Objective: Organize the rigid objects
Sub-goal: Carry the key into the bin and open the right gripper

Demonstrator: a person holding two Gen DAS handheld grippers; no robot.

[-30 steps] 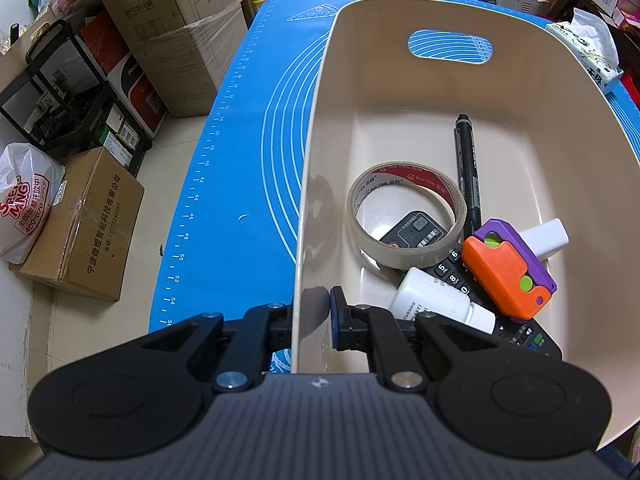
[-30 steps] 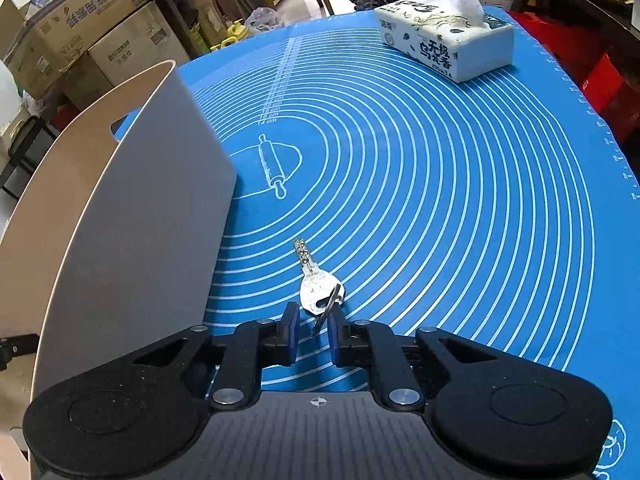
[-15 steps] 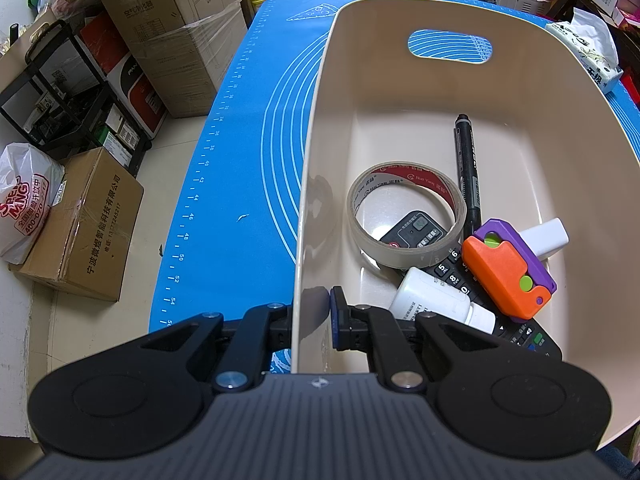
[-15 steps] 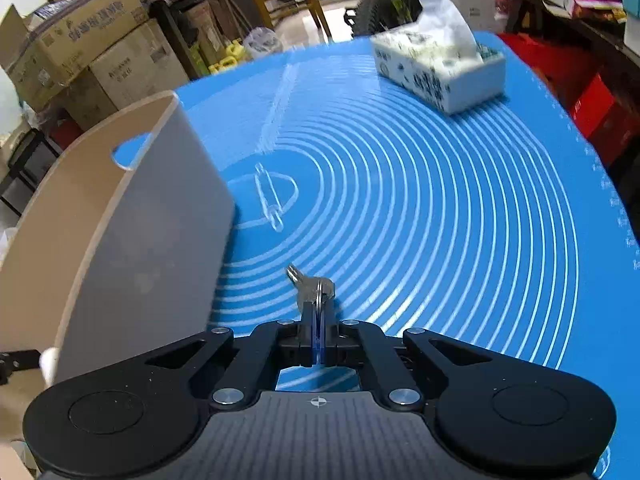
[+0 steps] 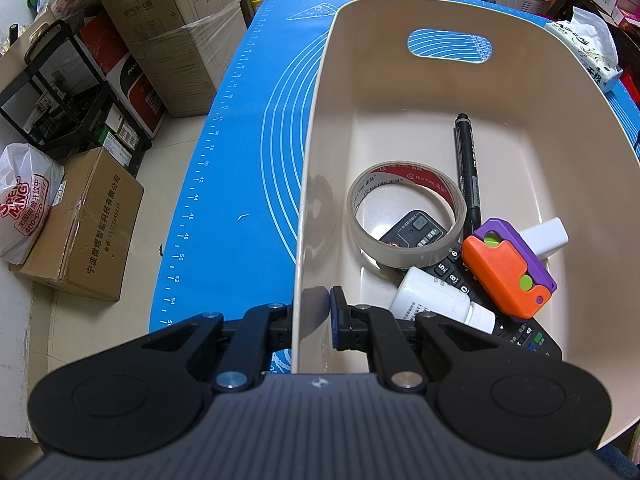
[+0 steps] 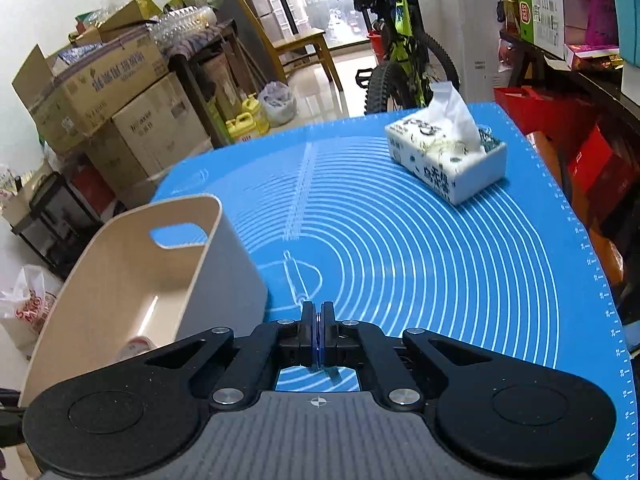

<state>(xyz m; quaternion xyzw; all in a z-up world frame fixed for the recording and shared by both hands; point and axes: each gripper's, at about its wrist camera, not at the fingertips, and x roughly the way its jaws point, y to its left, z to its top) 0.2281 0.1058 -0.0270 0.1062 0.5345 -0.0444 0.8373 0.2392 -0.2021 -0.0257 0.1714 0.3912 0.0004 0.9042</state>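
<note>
Two grippers logged. Our left gripper pinches the near wall of the beige bin, one finger outside, one inside. Our right gripper is pressed nearly together above the blue mat; we cannot tell whether it holds anything. Bin contents: tape roll, black marker with its long axis pointing toward the far handle, remote, white bottle, orange-purple cutter.

Bin filling centre and right of the left wrist frame, on mat. Inside, tape roll at centre, over remote; marker just right of the roll; bottle below it; folding cutter at right. Cardboard boxes on floor at left. In the right wrist frame, bin at lower left, tissue box on mat at upper right.
</note>
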